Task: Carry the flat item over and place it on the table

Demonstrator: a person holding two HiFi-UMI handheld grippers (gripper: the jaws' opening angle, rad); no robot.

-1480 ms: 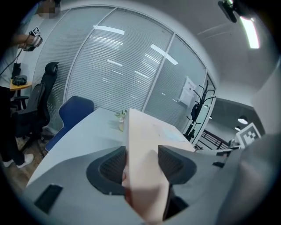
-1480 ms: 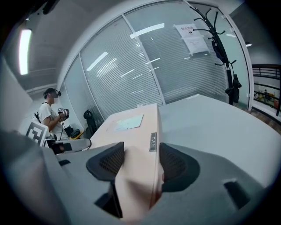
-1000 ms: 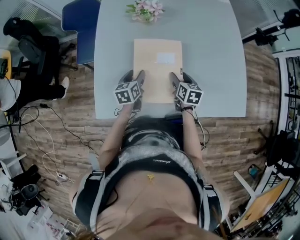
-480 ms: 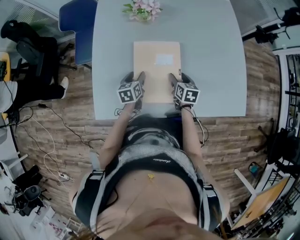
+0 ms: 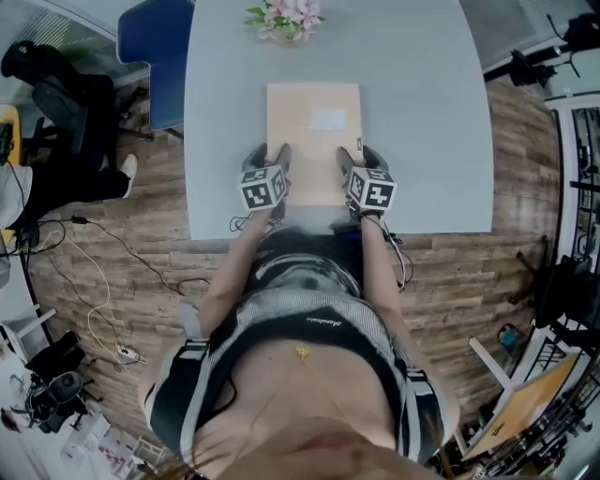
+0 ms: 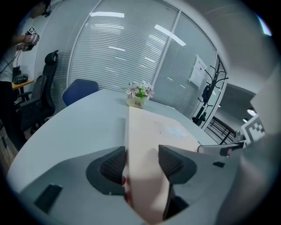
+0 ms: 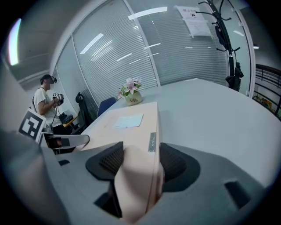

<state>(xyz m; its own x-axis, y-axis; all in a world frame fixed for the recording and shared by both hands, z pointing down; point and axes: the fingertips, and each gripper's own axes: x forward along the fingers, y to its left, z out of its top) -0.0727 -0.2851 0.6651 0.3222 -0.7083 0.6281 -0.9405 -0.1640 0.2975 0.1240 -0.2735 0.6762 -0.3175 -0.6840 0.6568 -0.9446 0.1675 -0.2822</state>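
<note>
Now left gripper, right gripper pinch envelope; vase print maybe "Life".

The flat item lies on the table, midway across it, with its near end close to the front edge. The left gripper grips its near-left corner and the right gripper its near-right corner. A flower pot stands behind the item at the far edge. A chair stands left of the table.

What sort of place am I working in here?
Probably an office meeting room: glass walls with blinds, a grey table with flowers and the envelope on it, and a blue chair beside it.
</note>
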